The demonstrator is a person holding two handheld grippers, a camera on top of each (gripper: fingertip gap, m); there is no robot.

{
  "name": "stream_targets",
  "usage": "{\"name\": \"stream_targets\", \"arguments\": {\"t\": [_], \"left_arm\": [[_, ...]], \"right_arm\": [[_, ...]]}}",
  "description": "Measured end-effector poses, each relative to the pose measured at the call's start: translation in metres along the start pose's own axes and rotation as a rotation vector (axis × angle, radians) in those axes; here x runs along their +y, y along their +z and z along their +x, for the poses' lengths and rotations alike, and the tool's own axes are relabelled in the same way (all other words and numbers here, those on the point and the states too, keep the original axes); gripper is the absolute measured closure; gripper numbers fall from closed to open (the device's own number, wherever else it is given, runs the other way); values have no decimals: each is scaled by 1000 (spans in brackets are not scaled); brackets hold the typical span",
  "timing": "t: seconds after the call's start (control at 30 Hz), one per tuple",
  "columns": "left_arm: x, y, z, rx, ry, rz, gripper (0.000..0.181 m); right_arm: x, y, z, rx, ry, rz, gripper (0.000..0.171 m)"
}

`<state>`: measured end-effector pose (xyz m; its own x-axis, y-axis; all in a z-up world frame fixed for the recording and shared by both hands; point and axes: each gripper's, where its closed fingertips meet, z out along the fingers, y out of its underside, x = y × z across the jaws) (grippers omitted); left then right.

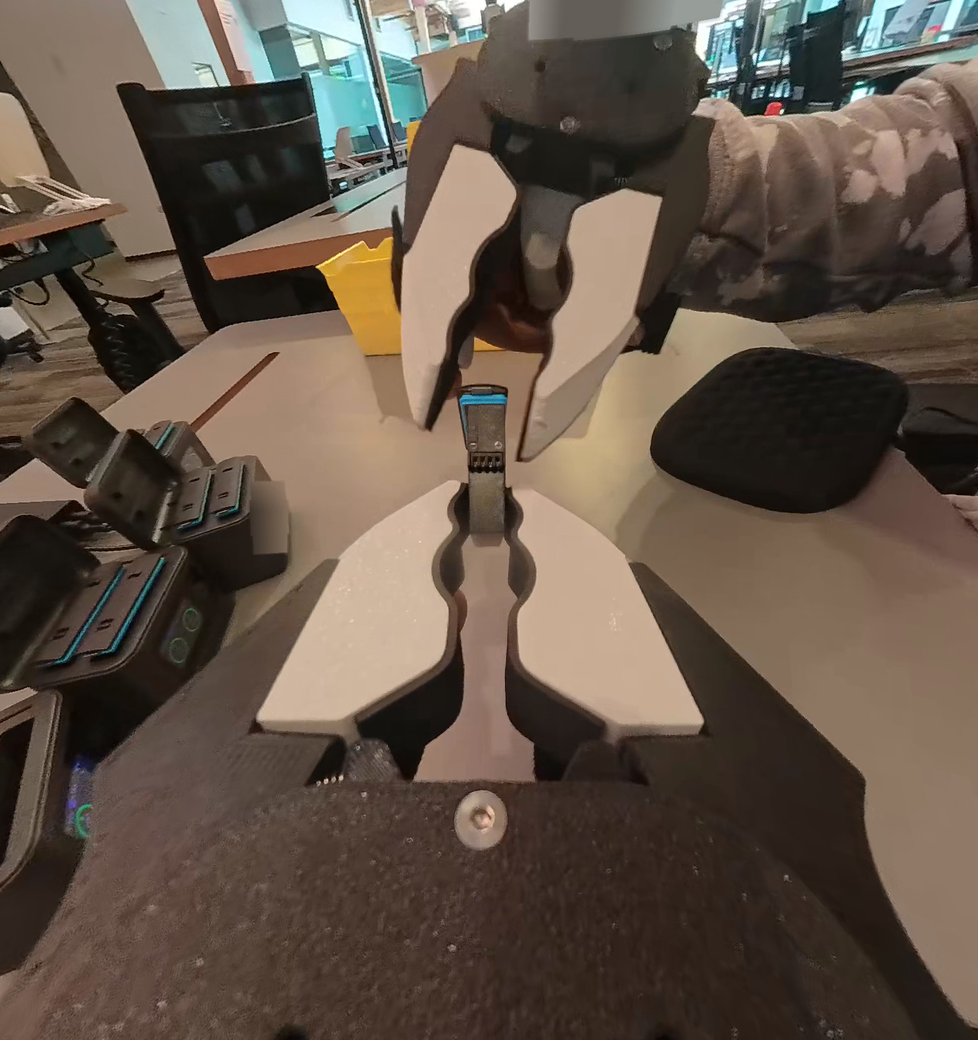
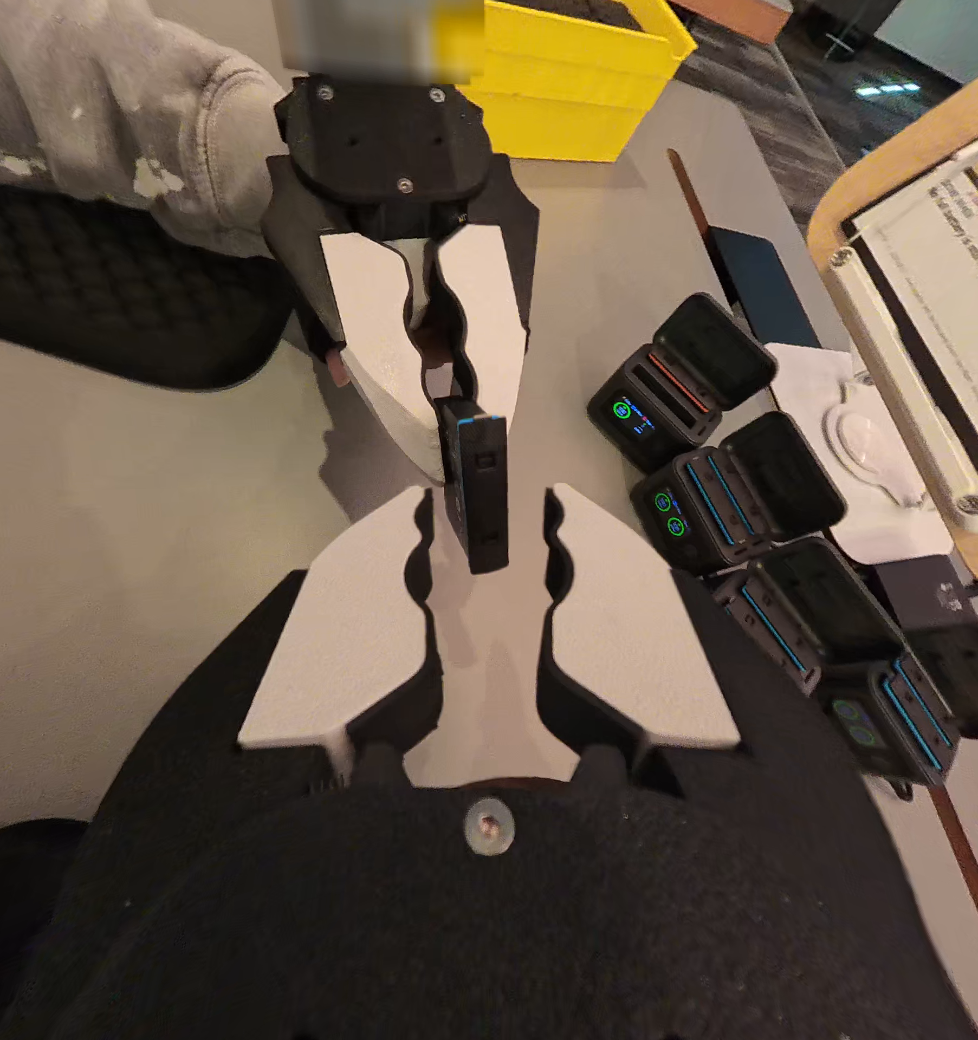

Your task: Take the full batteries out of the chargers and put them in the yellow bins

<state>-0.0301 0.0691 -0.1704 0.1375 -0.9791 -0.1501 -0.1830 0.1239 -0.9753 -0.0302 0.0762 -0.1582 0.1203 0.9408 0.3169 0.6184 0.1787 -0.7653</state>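
Left wrist view: the left hand-held gripper is clenched on one end of a battery, which sticks straight out toward 12 o'clock, long axis in line w/ the fingers, blue-trimmed end farthest away. Directly opposite, the right hand-held gripper points back from 12 o'clock, released, its tips either side of that blue end but apparently not yet pinching.

Right wrist view confirms: battery hangs between the spread fingers of the right hand-held gripper, held only by the left hand-held gripper at 12 o'clock. Looks like a hand-to-hand pass, battery mid-air above the surface.

Key relation for the next move: battery lies dead ahead of both, axis along the line joining them, so the right one only has to close; a skewed pinch could twist it loose.

Yellow bin sits at approx 12–1 o'clock in the right view, beyond the left hand-held gripper. Chargers w/ lids up line the 3 o'clock side, several showing blue-edged batteries in their slots.
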Motion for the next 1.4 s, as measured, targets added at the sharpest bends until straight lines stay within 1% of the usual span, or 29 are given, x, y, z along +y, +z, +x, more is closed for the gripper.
{"name": "stream_targets", "arguments": {"t": [0.07, 0.1, 0.23, 0.3, 0.33, 0.37, 0.43, 0.5, 0.57, 0.63, 0.7, 0.8, 0.9, 1.0, 1.13, 1.27, 1.4], "left_arm": [[0, 0, 2, 8, -14, 4, 170], [1, 0, 3, 12, -11, 1, 170], [-1, 4, 6, 8, -24, 13, 169], [0, 5, 4, -3, -33, 8, 156], [2, 5, 1, -25, -37, -10, 154], [5, 4, -3, -53, -38, -29, 154], [11, 1, -14, -127, -40, -56, 163], [17, -1, -26, -196, -42, -76, 170], [23, -4, -40, -279, -49, -103, 175], [26, -7, -50, -336, -64, -102, 181], [29, -11, -58, -387, -73, -114, 181], [30, -16, -67, -455, -61, -108, 181], [34, -19, -74, -511, -47, -110, 181], [35, -19, -77, -529, -53, -89, 181], [34, -21, -82, -553, -57, -52, 181], [35, -27, -89, -602, -48, -49, 181], [37, -34, -96, -652, -51, -54, 181]], "right_arm": [[2, 3, -4, -15, -24, -16, 152], [2, 3, -6, -21, -32, -24, 155], [5, -3, -10, -43, -19, -54, 156], [9, -14, -2, -6, -45, -101, 157], [12, -25, 6, 23, -61, -137, 157], [17, -40, 16, 55, -73, -175, 157], [28, -79, 46, 127, -69, -273, 157], [43, -126, 83, 222, -52, -384, 157], [67, -174, 122, 316, -37, -518, 157], [99, -216, 155, 374, -23, -661, 157], [137, -249, 177, 389, 26, -792, 157], [196, -278, 192, 350, 82, -949, 157], [243, -287, 199, 294, 80, -1034, 157], [273, -275, 199, 213, 72, -1023, 157], [301, -253, 200, 124, 77, -1010, 157], [329, -239, 198, 44, 53, -1041, 157], [348, -228, 198, 10, 25, -1055, 157]]}}
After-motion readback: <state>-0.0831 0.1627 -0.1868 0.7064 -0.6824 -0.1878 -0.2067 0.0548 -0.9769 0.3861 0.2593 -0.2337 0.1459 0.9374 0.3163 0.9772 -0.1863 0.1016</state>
